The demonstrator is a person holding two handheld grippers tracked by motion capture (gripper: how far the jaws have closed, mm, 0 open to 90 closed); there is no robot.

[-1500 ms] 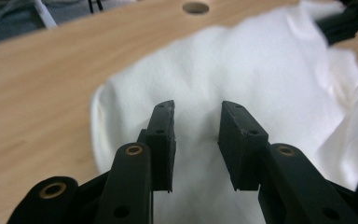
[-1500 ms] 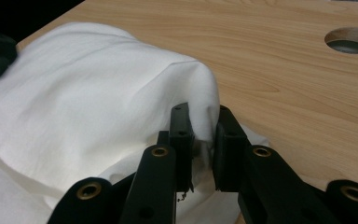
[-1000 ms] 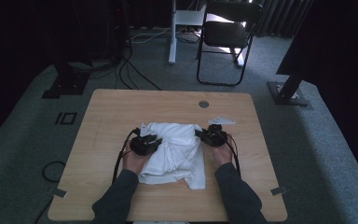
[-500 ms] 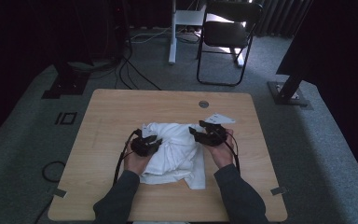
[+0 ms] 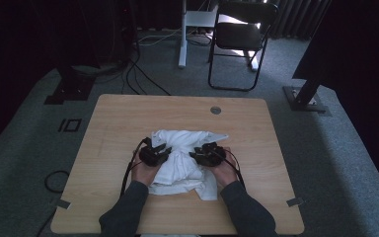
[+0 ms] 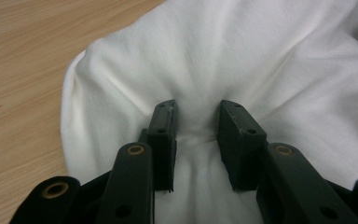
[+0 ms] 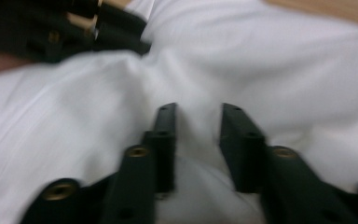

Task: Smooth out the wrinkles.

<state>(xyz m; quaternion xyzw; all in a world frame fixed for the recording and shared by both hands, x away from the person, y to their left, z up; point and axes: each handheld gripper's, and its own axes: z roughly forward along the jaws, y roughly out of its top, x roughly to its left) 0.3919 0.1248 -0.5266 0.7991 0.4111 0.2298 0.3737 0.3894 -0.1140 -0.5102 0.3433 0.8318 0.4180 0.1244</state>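
A white cloth [image 5: 182,165] lies bunched on the wooden table [image 5: 128,118], near its front middle. My left gripper [image 5: 165,150] is at the cloth's left side and is shut on a pinched fold of it [image 6: 196,116]; the fabric puckers between the pads [image 6: 165,126]. My right gripper [image 5: 194,155] is on the cloth's right side, pointing toward the left one. Its jaws have just been closing, and a ridge of cloth [image 7: 198,121] is squeezed between them. The left gripper [image 7: 74,32] also appears at the top left of the blurred right gripper view.
A round cable hole [image 5: 215,110] sits near the table's far edge. Behind the table stand a black folding chair [image 5: 242,34] and a white post [image 5: 182,34]. Cables [image 5: 143,74] run over the grey carpet, and stand bases [image 5: 306,101] flank the table.
The right gripper has slid left and toward the person, onto the middle of the cloth, bunching the cloth's right side inward. The left gripper has kept still, holding its fold.
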